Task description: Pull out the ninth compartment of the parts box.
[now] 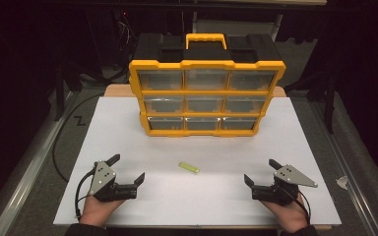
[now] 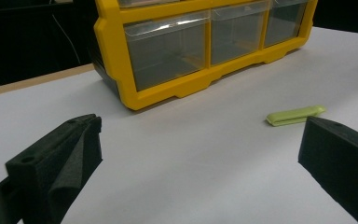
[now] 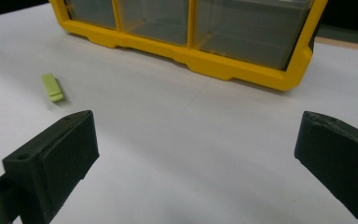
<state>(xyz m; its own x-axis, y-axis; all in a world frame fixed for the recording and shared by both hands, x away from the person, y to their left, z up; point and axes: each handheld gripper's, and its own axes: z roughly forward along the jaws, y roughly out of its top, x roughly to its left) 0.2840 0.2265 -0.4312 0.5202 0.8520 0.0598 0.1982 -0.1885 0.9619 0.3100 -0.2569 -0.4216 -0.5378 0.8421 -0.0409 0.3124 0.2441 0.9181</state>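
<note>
High view: a yellow-framed plastic drawer cabinet with a black top, a yellow carry handle and nine clear drawers in three rows stands at upper centre, on a white rectangular tabletop. A small flat lime-green plastic clip lies alone on the board at lower centre, in front of the cabinet and well apart from it, roughly midway between the two hands.

Left gripper sits at lower left, held in a hand; jaws spread wide, nothing between them. Right gripper at lower right, held in the other hand; jaws likewise wide apart and empty. Both rest low over the board, clear of the clip, each topped by a grey three-cornered plate.

Left gripper view: black foam-faced jaws at the bottom corners, bare board between. The clip lies at right centre, just above the right-hand jaw; its folded, two-layer side profile shows here, which the high view does not give. Bottom drawer row of the cabinet across the top.

Right gripper view: clip at left centre, seen end-on; cabinet base along the top.
</note>
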